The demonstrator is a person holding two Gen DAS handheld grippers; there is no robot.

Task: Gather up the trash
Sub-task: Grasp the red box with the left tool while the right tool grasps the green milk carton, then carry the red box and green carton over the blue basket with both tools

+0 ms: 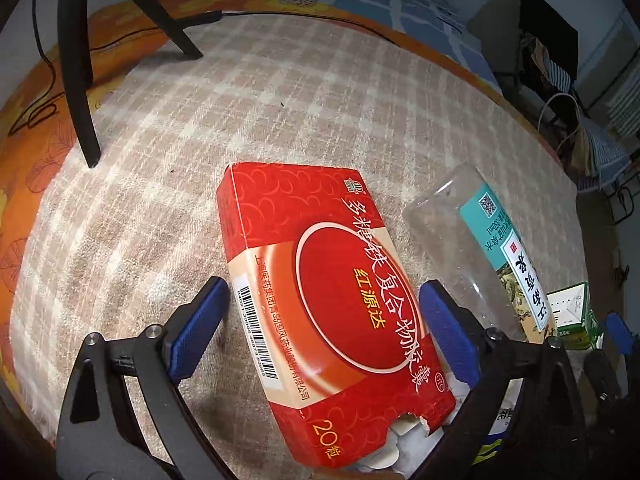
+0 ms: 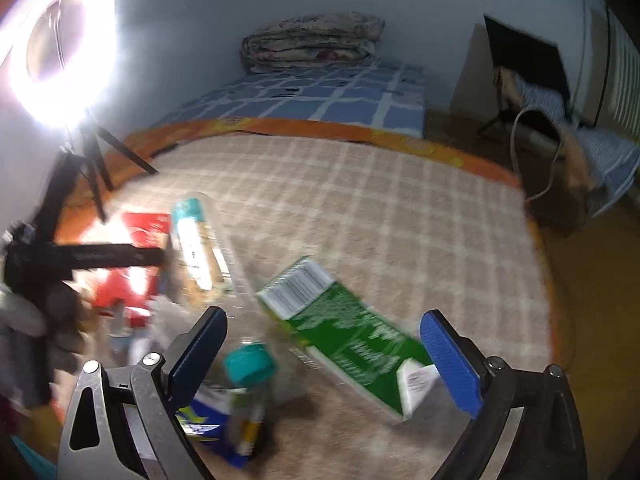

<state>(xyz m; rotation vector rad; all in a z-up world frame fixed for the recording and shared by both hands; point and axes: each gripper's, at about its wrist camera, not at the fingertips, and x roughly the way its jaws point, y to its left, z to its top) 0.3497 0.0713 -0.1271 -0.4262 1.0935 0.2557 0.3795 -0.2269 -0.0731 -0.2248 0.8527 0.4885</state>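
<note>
A red medicine box [image 1: 320,304] lies flat on the checked rug [image 1: 240,120], torn at its near end. My left gripper [image 1: 324,312] is open, its blue pads on either side of the box, not pressing it. A clear plastic bottle [image 1: 460,248] with a teal label lies just right of the box. In the right wrist view my right gripper [image 2: 324,344] is open over a green and white carton [image 2: 352,332] and a small bottle with a teal cap [image 2: 250,364]. The clear bottle [image 2: 196,240] and red box [image 2: 136,264] show at the left, blurred.
A black tripod leg [image 1: 78,80] stands on the rug at the left, carrying a lit ring light [image 2: 60,40]. A green carton corner [image 1: 572,312] lies right of the bottle. A blue checked bed [image 2: 320,96] lies behind the rug. A blue and yellow wrapper [image 2: 200,420] lies near.
</note>
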